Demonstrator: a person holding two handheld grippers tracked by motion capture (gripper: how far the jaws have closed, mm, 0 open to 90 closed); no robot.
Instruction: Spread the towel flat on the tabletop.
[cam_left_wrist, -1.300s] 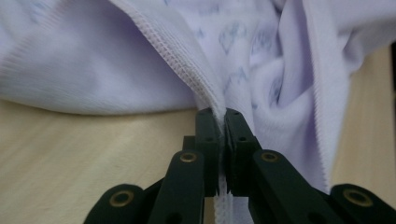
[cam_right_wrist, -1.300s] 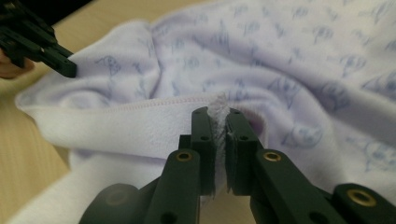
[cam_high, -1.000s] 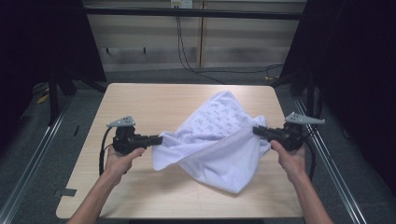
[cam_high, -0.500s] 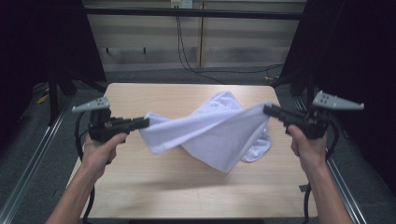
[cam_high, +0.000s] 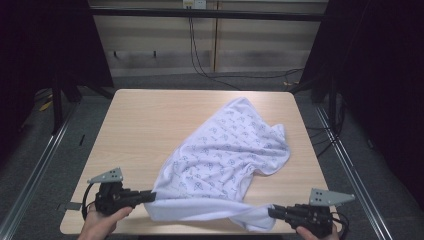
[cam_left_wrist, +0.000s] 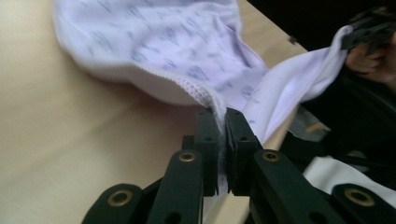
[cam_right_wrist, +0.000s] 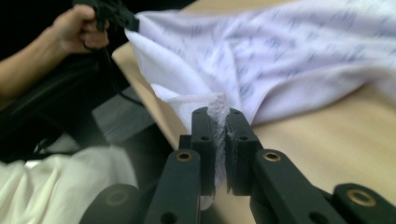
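A white cloth with a small blue print lies spread on the wooden table, reaching from the far middle to the near edge. My left gripper is shut on the cloth's near left corner at the table's front left. My right gripper is shut on the near right corner at the front edge. The hem between them is stretched along the front edge. In the left gripper view the stitched hem runs into the shut jaws of my left gripper. In the right gripper view the cloth is pinched in my right gripper.
Metal rails run along both sides of the table. Cables hang against the back wall behind it. The far left of the tabletop is bare wood. A hand with the other gripper shows at the top left of the right gripper view.
Both grippers have come down and toward me from raised positions at the table's sides to its front edge. The cloth, lifted and stretched in the air before, now lies flat on the table.
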